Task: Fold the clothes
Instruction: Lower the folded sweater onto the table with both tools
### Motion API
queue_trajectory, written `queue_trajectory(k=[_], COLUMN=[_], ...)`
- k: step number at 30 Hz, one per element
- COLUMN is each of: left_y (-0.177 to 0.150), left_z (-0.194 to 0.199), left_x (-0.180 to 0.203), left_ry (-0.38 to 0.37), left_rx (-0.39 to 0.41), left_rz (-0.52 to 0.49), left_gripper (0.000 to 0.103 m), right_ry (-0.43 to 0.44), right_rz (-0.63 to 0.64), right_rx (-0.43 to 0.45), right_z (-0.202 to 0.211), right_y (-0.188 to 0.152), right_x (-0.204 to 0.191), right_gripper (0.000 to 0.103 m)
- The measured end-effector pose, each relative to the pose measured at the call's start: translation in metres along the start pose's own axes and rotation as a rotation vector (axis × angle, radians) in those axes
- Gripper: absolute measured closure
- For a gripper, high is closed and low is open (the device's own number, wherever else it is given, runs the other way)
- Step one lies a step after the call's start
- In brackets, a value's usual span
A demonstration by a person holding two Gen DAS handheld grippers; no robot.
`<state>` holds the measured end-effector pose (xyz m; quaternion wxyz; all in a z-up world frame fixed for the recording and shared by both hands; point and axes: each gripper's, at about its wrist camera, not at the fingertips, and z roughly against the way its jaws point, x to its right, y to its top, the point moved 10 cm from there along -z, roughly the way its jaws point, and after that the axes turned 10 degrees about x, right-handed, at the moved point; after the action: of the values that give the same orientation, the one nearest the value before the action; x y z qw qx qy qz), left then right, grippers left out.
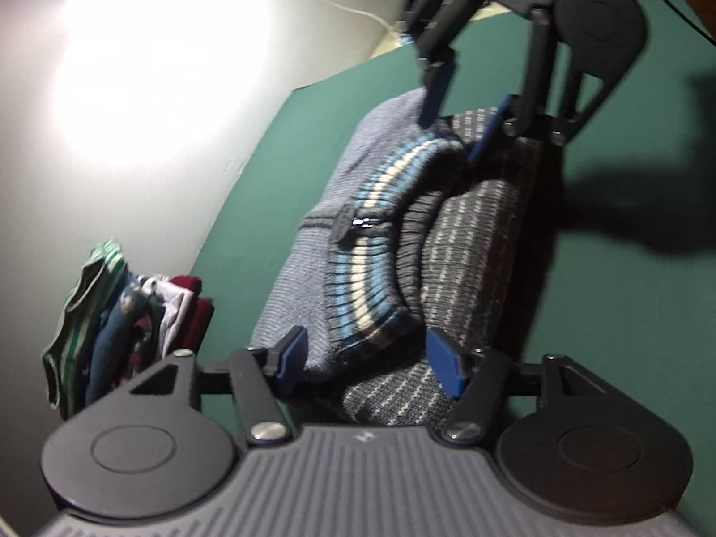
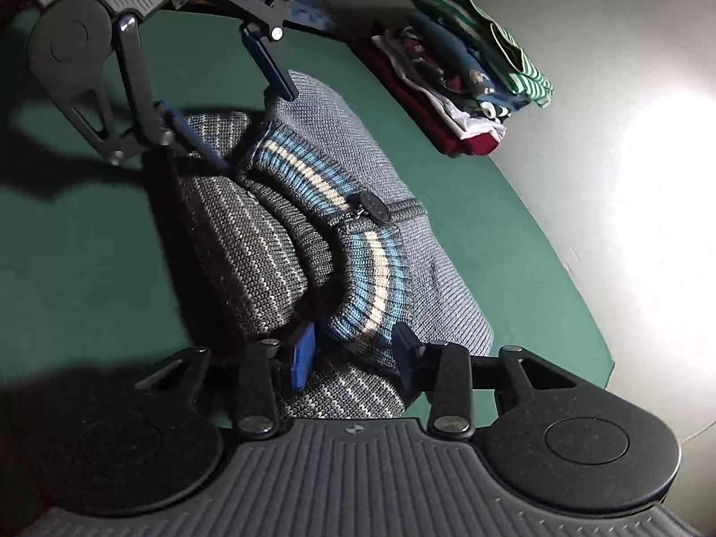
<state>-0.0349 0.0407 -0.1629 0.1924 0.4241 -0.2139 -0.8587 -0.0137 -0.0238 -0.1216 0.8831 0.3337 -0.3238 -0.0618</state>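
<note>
A green table [image 2: 89,241] carries a folded grey knit sweater [image 2: 286,232]. The right gripper [image 2: 353,353] and left gripper [image 1: 367,358] each stand spread wide at opposite ends of its striped collar [image 2: 380,268], apparently straddling rather than pinching it. Folded clothes [image 2: 470,67] lie stacked beyond the fingers.

No text, number or brand can be read. The round dark tag [image 2: 372,208] at the sweater's [image 2: 429,268] collar bears marks too blurred to make out. The left gripper [image 1: 369,360] body shows only a small round emblem, as does the right gripper [image 2: 353,355].
</note>
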Motion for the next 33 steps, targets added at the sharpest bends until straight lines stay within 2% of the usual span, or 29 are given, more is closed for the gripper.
queue_trajectory(k=[2, 4, 6, 12, 15, 18, 23, 26, 29, 30, 31, 33], left_y=[0.002, 0.003, 0.001, -0.003, -0.005, -0.005, -0.001, 0.001, 0.005, 0.005, 0.004, 0.003], left_z=[-0.004, -0.011, -0.02, -0.026, -0.021, -0.02, -0.028, -0.028, -0.014, -0.013, -0.012, -0.009], left_x=[0.0, -0.003, -0.007, -0.01, -0.005, -0.001, -0.013, -0.009, 0.006, 0.006, 0.006, 0.005], left_ry=[-0.002, -0.006, -0.024, -0.059, -0.062, -0.049, -0.089, -0.079, -0.052, -0.059, -0.074, -0.107], left_rx=[0.003, -0.001, -0.016, -0.018, -0.008, 0.006, -0.015, -0.014, -0.014, -0.019, -0.027, -0.041], left_rz=[-0.027, -0.035, -0.016, 0.014, -0.001, -0.048, -0.008, -0.021, -0.034, -0.018, 0.007, 0.054], left_gripper=[0.034, 0.034, 0.033, 0.034, 0.044, 0.043, 0.036, 0.035, 0.037, 0.04, 0.048, 0.059], right_ry=[-0.004, -0.002, 0.01, 0.012, 0.053, 0.058, 0.037, 0.043, 0.054, 0.058, 0.062, 0.07], right_rz=[0.0, -0.01, -0.033, -0.059, -0.061, -0.026, -0.12, -0.126, -0.153, -0.163, -0.173, -0.193], right_rx=[0.007, 0.012, 0.011, 0.026, 0.037, 0.049, 0.042, 0.037, 0.037, 0.037, 0.038, 0.038], right_z=[-0.003, -0.007, -0.011, -0.018, -0.011, -0.01, -0.027, -0.033, -0.03, -0.029, -0.028, -0.025], right_y=[0.002, 0.003, 0.004, 0.003, 0.002, 0.0, -0.001, -0.003, -0.001, 0.0, 0.001, 0.002], right_x=[0.002, 0.003, 0.001, -0.004, -0.012, -0.018, -0.011, -0.013, -0.01, -0.009, -0.007, -0.005], right_gripper=[0.056, 0.058, 0.071, 0.07, 0.068, 0.066, 0.066, 0.066, 0.078, 0.081, 0.082, 0.086])
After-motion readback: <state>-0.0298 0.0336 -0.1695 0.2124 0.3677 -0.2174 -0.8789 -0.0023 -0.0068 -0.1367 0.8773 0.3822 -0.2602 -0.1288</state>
